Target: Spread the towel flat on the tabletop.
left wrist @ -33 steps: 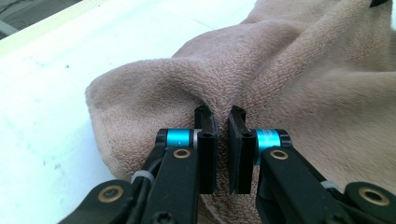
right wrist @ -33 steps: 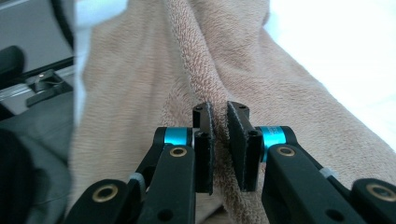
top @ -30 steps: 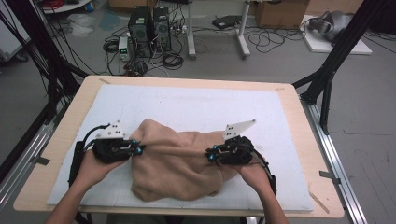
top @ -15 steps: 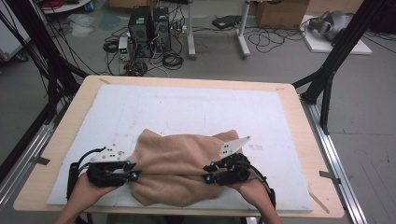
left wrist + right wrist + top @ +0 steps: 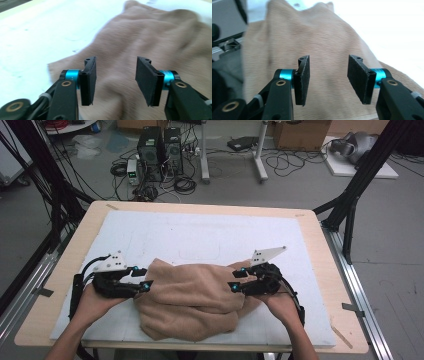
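While fingers part, towel [image 5: 187,300] lies folded.

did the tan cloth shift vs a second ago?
Yes. The tan cloth now lies nearer the near edge of the white mat than before, bunched lower. Both grippers' jaws have just been opening, nothing pinched between them.
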`<state>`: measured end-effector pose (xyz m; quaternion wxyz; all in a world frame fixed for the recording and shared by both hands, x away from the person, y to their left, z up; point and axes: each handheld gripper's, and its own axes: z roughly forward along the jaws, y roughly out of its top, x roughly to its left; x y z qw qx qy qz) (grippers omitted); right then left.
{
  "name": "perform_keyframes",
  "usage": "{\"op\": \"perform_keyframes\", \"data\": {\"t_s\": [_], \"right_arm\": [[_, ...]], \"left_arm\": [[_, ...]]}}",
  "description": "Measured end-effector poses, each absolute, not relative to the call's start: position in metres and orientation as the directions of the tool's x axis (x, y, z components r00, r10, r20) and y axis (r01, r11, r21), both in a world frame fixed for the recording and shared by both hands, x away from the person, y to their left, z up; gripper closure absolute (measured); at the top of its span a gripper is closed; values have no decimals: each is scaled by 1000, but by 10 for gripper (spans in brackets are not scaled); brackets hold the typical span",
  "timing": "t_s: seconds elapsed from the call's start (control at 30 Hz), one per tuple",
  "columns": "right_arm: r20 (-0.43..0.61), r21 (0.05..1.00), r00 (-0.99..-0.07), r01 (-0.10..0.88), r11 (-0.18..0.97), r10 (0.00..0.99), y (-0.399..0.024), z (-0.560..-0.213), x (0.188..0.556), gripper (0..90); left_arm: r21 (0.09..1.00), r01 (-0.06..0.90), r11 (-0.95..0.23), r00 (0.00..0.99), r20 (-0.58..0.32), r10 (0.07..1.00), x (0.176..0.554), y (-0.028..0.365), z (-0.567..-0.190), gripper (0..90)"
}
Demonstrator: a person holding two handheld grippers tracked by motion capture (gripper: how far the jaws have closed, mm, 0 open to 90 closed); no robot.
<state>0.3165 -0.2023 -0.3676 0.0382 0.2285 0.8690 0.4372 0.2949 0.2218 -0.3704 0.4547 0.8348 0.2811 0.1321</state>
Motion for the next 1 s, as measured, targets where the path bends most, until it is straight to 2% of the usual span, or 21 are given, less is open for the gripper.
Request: {"op": "perform_keyframes", "data": {"t_s": [0.03, 0.23, 0.27, 0.4, 0.53, 0.57, 0.6, 0.63, 0.67, 0.7, 0.73, 0.77, 0.9, 1.0], "right_arm": [[128, 768, -887, 371, 521, 443, -202, -371, 320, 530], [144, 732, -859, 427, 531, 492, -202, -405, 331, 540], [153, 716, -846, 452, 533, 511, -203, -416, 330, 517], [170, 708, -841, 466, 530, 513, -204, -428, 329, 515], [175, 681, -842, 478, 555, 510, -200, -436, 330, 579], [162, 682, -846, 468, 562, 508, -198, -438, 329, 612], [131, 681, -850, 451, 577, 510, -195, -438, 325, 672], [131, 681, -850, 451, 577, 510, -195, -438, 325, 672], [129, 681, -852, 448, 579, 507, -195, -437, 325, 710], [124, 680, -856, 441, 586, 501, -194, -438, 325, 779], [132, 679, -857, 444, 584, 498, -193, -438, 325, 798], [132, 679, -857, 444, 584, 498, -193, -438, 325, 798], [131, 680, -862, 438, 589, 490, -193, -437, 326, 840], [128, 679, -867, 431, 595, 482, -194, -434, 327, 850]], "left_arm": [[830, 341, -442, 799, -8, 601, 300, 220, -374, 501], [803, 368, -469, 779, 9, 626, 328, 210, -393, 504], [790, 409, -456, 769, -30, 639, 336, 208, -400, 503], [764, 434, -477, 774, -45, 632, 343, 201, -410, 503], [657, 496, -569, 768, -26, 640, 353, 192, -430, 526], [671, 491, -556, 767, -31, 640, 352, 193, -434, 537], [682, 495, -539, 757, -33, 653, 351, 194, -436, 589], [684, 501, -529, 747, -34, 664, 350, 195, -436, 589], [690, 500, -523, 742, -30, 670, 349, 195, -436, 616], [696, 500, -515, 738, -32, 674, 348, 195, -437, 666], [696, 503, -512, 735, -33, 677, 348, 196, -437, 709], [697, 501, -512, 736, -33, 676, 347, 196, -437, 709], [702, 501, -506, 745, -52, 665, 347, 196, -437, 832], [694, 499, -519, 751, -48, 659, 347, 197, -436, 852]]}}
